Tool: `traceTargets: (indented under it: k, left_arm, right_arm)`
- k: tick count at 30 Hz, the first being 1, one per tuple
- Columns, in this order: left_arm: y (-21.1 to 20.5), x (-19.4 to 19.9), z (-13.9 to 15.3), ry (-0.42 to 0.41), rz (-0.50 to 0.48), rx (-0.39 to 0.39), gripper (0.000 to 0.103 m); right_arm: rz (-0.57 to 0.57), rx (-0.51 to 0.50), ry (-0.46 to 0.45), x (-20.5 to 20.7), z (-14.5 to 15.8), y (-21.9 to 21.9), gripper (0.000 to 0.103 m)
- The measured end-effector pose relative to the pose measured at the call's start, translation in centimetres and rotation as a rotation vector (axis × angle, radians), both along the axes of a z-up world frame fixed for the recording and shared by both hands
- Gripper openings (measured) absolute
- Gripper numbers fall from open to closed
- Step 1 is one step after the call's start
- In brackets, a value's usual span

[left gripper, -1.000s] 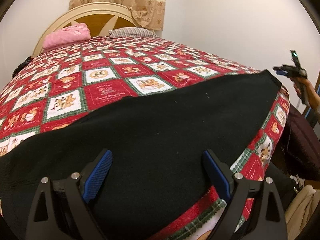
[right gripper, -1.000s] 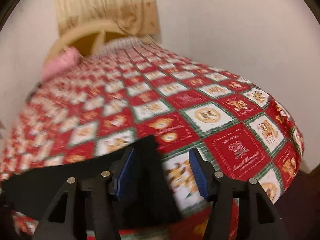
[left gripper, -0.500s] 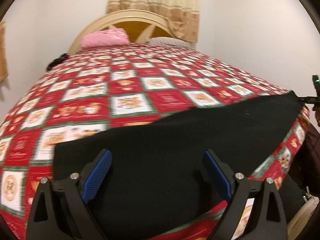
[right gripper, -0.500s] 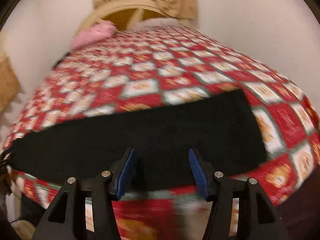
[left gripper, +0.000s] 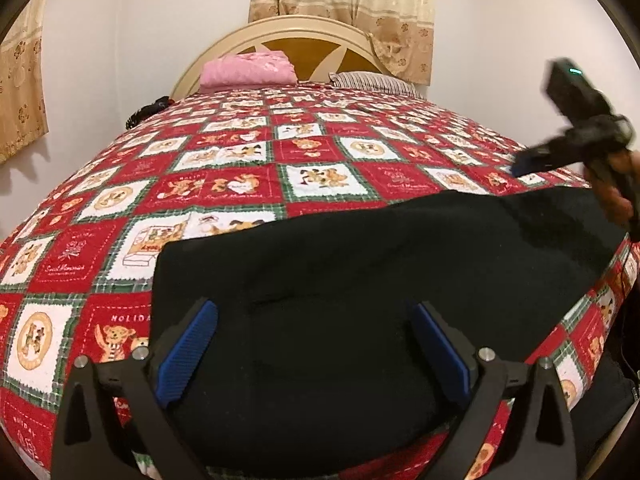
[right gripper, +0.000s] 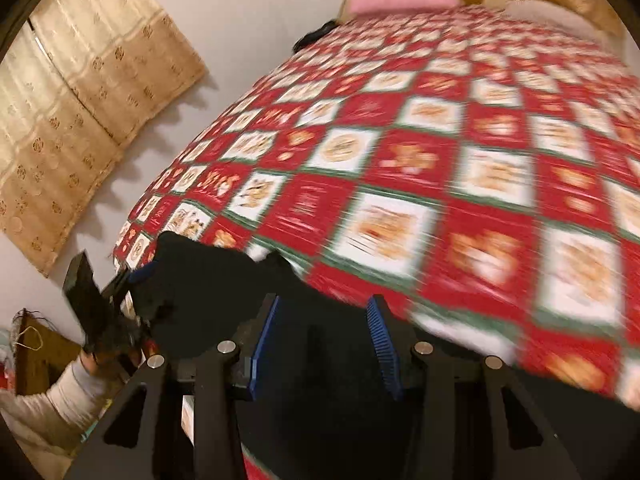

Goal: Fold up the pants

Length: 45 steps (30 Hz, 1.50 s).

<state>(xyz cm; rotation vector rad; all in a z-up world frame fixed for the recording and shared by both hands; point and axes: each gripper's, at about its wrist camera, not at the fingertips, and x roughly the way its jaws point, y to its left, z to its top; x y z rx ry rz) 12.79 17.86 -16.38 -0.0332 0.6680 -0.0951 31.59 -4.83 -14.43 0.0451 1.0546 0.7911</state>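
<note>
The black pants (left gripper: 360,280) lie spread flat along the near edge of the bed (left gripper: 224,184), on a red, white and green quilt printed with teddy bears, one end reaching the bed's right corner in the left wrist view. The left hand-held gripper (left gripper: 314,344) hovers just over the pants, its jaws opening and standing wide, the blue pads (left gripper: 188,344) clear of the cloth; nothing is grasped. The right hand-held gripper (right gripper: 322,340) is over the other part of the pants (right gripper: 320,400), its jaws closing with dark fabric below and between the pads, but the blur leaves it unclear whether they press on it. In the left view that right tool appears at the far right, blurred, above the pants' end, held by a hand (left gripper: 616,196). In the right view the left tool is at the lower left, gripped by a hand (right gripper: 94,360) in a pale sleeve (right gripper: 56,396). A pink pillow (left gripper: 248,69) and a striped one (left gripper: 372,79) rest against the cream headboard (left gripper: 304,26), under beige curtains (left gripper: 344,4).
</note>
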Motion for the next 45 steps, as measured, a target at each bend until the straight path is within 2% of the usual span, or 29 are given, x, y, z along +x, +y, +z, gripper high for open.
traceTargets:
  k: [5,10,14,15,16,19,22,25,27,31,33,35,36,39,41,45]
  left_arm:
    - [0.8,-0.1,0.1,-0.01,-0.017,-0.054,0.103]
    - [0.6,-0.4,-0.1,-0.034,-0.022,-0.05,0.103]
    - [0.6,-0.6,-0.1,-0.042,-0.021,-0.058,0.103]
    - [0.7,-0.6,-0.1,-0.041,-0.021,-0.057,0.103]
    - [0.7,-0.6,-0.1,-0.04,-0.02,-0.056,0.103]
    - [0.9,-0.8,0.0,-0.045,-0.011,-0.068,0.103]
    - [0.6,-0.8,0.0,-0.038,0.006,-0.046,0.103]
    - [0.0,-0.5,-0.1,-0.025,0.007,-0.004,0.103]
    - [0.2,-0.5,0.0,-0.019,0.008,-0.011,0.103]
    - [0.5,-1.2,0.9,-0.003,0.035,-0.023,0.103]
    - [0.7,-1.7,1.2,-0.001,0.048,-0.043,0.103]
    - [0.6,-2.1,1.6,-0.007,0.058,-0.057,0.103]
    - [0.4,-2.2,1.7,-0.011,0.06,-0.053,0.103]
    - [-0.4,-1.4,1.3,0.026,0.084,0.002,0.103]
    - [-0.4,-0.7,0.6,0.067,0.115,0.022,0.103]
    - [-0.4,-0.3,0.5,0.101,0.151,0.034,0.103]
  right_arm:
    - [0.001,0.038,0.128,3.2,-3.1,4.9,0.044]
    - [-0.002,0.063,0.228,4.1,-5.5,6.4,0.043]
    - [0.007,0.104,0.275,4.4,-6.1,6.7,0.028]
    - [0.014,0.112,0.284,4.4,-6.2,6.8,0.021]
    - [0.022,0.113,0.282,4.2,-6.1,7.0,0.008]
    - [0.018,0.104,0.227,3.8,-5.1,7.2,0.005]
    - [-0.007,0.116,0.141,3.7,-3.2,6.6,0.004]
    - [-0.013,0.066,0.142,4.2,-3.8,6.7,0.004]
    - [-0.008,0.026,0.158,4.4,-5.3,7.2,0.004]
    - [0.008,0.064,0.134,4.1,-5.4,6.7,0.006]
    - [0.008,0.05,0.087,3.2,-4.3,6.0,0.007]
    - [0.033,0.008,-0.005,1.4,-2.5,5.2,0.008]
    - [0.043,-0.001,-0.039,0.3,-1.7,4.7,0.012]
    - [0.074,-0.017,-0.091,-2.9,-0.2,3.2,0.039]
    - [0.1,-0.01,-0.086,-5.1,-0.2,2.5,0.041]
    - [0.178,-0.018,-0.07,-9.1,-1.7,3.0,0.041]
